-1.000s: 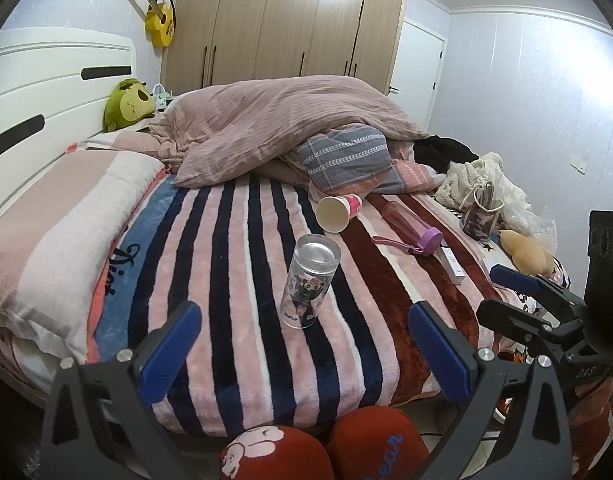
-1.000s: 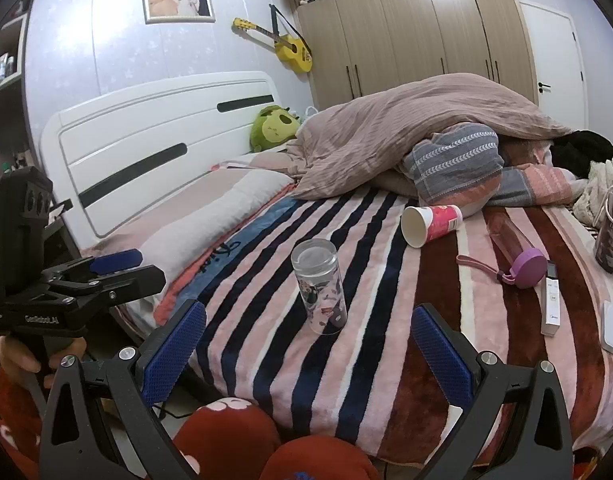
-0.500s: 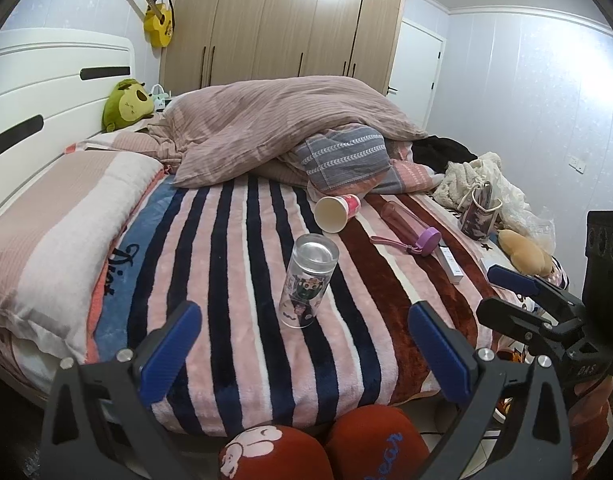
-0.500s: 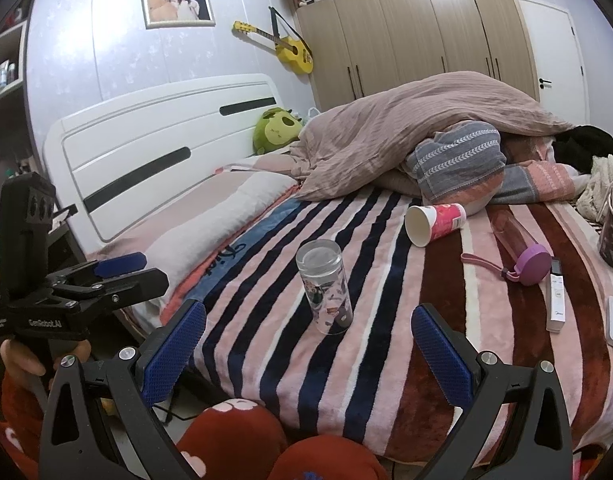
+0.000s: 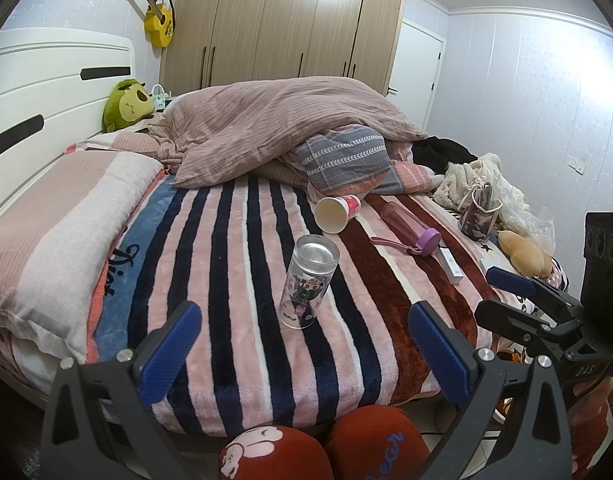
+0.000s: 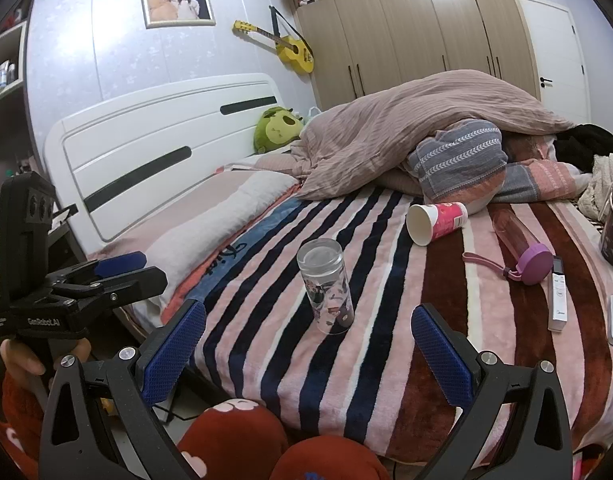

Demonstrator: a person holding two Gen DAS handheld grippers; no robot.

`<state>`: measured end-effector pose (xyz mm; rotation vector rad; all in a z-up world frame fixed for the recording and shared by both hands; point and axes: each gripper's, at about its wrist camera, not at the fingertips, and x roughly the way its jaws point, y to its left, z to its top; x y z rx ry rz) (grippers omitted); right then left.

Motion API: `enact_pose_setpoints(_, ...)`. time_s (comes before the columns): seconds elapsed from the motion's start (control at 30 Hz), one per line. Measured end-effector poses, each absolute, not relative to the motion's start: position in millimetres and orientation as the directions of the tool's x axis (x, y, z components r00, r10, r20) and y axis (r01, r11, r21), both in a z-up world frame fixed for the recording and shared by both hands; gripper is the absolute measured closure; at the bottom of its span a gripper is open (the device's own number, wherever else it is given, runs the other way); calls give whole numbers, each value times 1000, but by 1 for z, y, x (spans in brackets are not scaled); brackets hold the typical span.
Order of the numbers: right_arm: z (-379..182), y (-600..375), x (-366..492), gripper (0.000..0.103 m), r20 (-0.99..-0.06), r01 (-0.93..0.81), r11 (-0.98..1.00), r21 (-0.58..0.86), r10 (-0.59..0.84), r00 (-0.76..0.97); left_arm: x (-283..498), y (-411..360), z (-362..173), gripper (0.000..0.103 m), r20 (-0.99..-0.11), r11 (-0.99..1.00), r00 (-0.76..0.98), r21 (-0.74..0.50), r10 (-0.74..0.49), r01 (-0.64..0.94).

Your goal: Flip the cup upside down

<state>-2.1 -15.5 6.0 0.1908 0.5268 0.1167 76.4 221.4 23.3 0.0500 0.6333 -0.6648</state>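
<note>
Both pairs of blue-padded fingers gape wide, holding nothing: left gripper (image 5: pixel 302 344) and right gripper (image 6: pixel 308 344) at lower frame. Centred between them stands the clear cup (image 5: pixel 309 281) on the striped bed (image 5: pixel 234 264), seemingly mouth-down. "GenRobot.AI" marks the left gripper's body at lower left of the right view.

clear cup (image 5: pixel 309 280) with cartoon print; navy-pink striped blanket (image 5: pixel 234 280); yellow guitar (image 5: pixel 158 20).
</note>
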Motion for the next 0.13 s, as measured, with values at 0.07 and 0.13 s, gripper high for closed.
enact_pose_setpoints(0.07, 6, -16, -2, 0, -487, -61, 976, 209, 158, 859, 76, 222, 23, 0, -563, 794, 609, -151, -559, 589)
enact_pose_setpoints(0.13, 7, -17, -2, 0, -486, -62, 976, 211, 159, 859, 76, 221, 23, 0, -563, 795, 610, -151, -558, 587)
